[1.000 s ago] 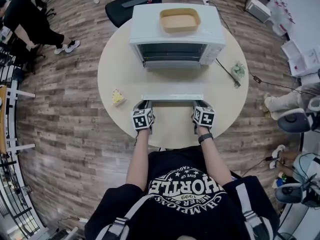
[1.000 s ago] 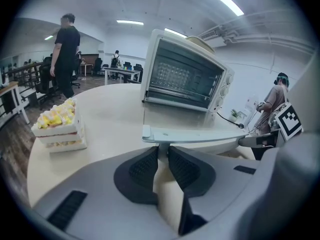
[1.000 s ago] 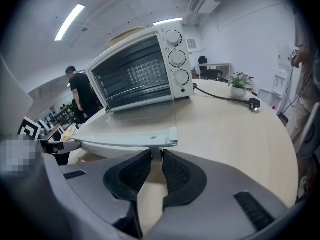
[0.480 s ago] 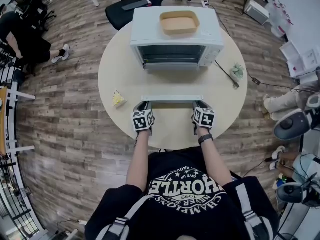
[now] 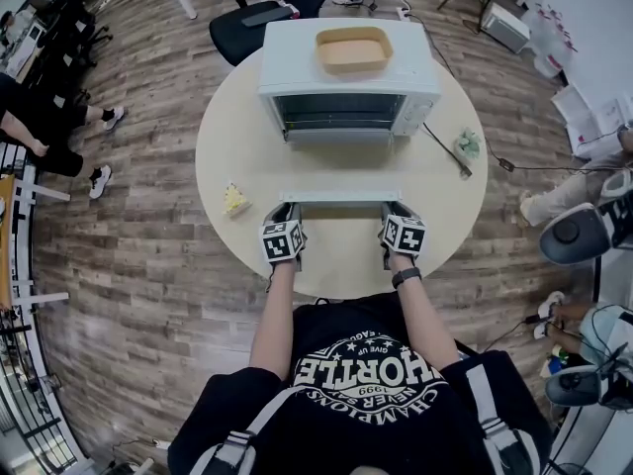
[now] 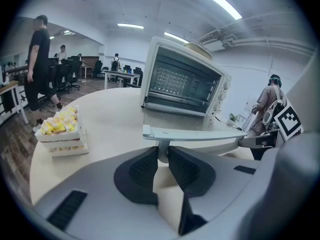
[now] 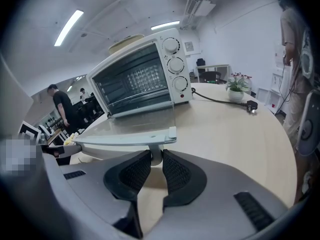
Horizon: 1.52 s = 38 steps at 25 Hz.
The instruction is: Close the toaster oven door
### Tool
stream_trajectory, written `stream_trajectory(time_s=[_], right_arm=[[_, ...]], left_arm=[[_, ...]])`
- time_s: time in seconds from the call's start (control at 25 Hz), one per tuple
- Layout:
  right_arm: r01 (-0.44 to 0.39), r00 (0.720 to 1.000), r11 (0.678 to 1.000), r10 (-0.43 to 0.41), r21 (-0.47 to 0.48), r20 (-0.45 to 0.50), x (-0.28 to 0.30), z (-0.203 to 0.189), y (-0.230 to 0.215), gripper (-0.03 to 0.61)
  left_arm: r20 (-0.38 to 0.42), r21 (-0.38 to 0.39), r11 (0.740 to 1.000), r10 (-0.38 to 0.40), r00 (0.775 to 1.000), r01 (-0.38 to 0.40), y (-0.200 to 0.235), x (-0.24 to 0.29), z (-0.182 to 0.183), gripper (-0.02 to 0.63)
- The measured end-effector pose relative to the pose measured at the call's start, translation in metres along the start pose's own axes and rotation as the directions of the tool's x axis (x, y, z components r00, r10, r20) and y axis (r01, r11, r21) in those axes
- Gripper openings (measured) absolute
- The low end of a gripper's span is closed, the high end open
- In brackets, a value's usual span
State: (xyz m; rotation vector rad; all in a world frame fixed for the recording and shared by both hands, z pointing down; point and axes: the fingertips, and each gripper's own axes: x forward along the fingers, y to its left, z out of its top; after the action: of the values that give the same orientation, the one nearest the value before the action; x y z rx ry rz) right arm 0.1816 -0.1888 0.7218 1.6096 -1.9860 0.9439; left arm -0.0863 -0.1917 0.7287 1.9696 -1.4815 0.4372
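Only a bystander (image 5: pixel 45 137) shifts; your left gripper (image 6: pixel 163 156) and right gripper (image 7: pixel 156 161) keep narrow jaws clamped on the stiff handle (image 6: pixel 200 134) posts between them, the hinged door (image 7: pixel 135 124) probably light.

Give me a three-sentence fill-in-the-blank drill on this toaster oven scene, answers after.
The toaster oven has its door ___, not closed.
The left gripper and the right gripper are both shut on the door's ___.
The tan tray sits on ___ of the toaster oven.
Missing words: open; handle; top.
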Motion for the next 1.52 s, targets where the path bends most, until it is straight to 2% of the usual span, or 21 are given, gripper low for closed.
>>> stream_trajectory(time_s=[0.64, 1.52], right_arm=[[-0.014, 1.000, 0.999, 0.013, 0.039, 0.023, -0.006, 0.009, 0.001, 0.094], [-0.019, 0.998, 0.999, 0.017, 0.041, 0.064, -0.014, 0.021, 0.005, 0.094]], left_arm=[[0.033, -0.010, 1.000, -0.005, 0.999, 0.005, -0.003, -0.006, 0.011, 0.083], [0.076, 0.002, 1.000, -0.015, 0.997, 0.015, -0.006, -0.013, 0.023, 0.083]])
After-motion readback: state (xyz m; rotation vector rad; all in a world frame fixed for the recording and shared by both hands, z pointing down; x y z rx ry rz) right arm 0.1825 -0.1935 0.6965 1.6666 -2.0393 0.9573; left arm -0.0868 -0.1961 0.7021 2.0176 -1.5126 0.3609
